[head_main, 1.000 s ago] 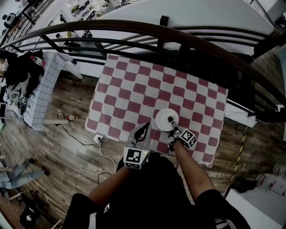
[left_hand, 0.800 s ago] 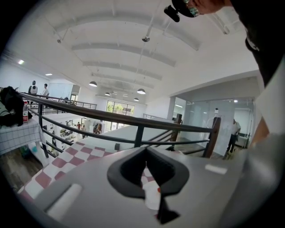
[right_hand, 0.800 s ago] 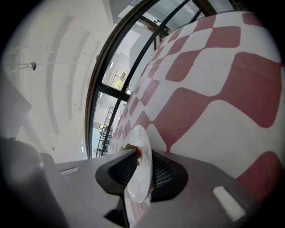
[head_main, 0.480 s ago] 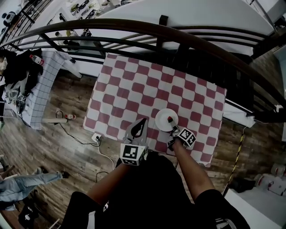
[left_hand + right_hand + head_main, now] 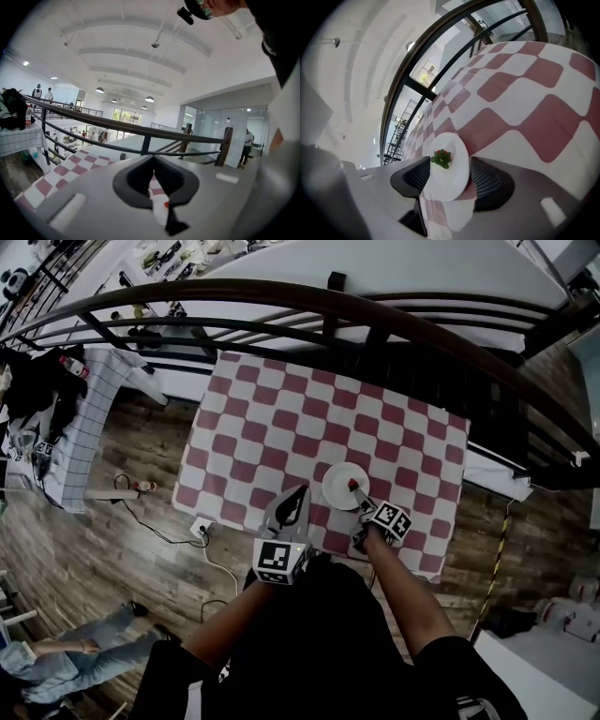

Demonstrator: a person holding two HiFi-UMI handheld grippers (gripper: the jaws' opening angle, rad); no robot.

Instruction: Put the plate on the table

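A small white plate [image 5: 343, 486] with a green and red garnish [image 5: 441, 158] lies flat on the red and white checked table [image 5: 281, 427], near its front edge. My right gripper [image 5: 360, 503] sits at the plate's near rim. Its jaws have just been opening and now stand wide on either side of the plate [image 5: 449, 178] without pressing on it. My left gripper [image 5: 299, 493] hovers over the table's front edge, left of the plate, with its jaws drawn together and nothing held [image 5: 154, 187].
A dark curved railing [image 5: 375, 320] runs behind the table. On the wooden floor to the left lie a power strip and cable [image 5: 204, 529]. A table with a grid cloth [image 5: 89, 427] stands far left. A person [image 5: 56, 662] is on the floor at lower left.
The right gripper's jaws have spread apart at the plate's near rim; the plate stays flat on the cloth. The left gripper has hardly moved. The person at lower left has walked on.
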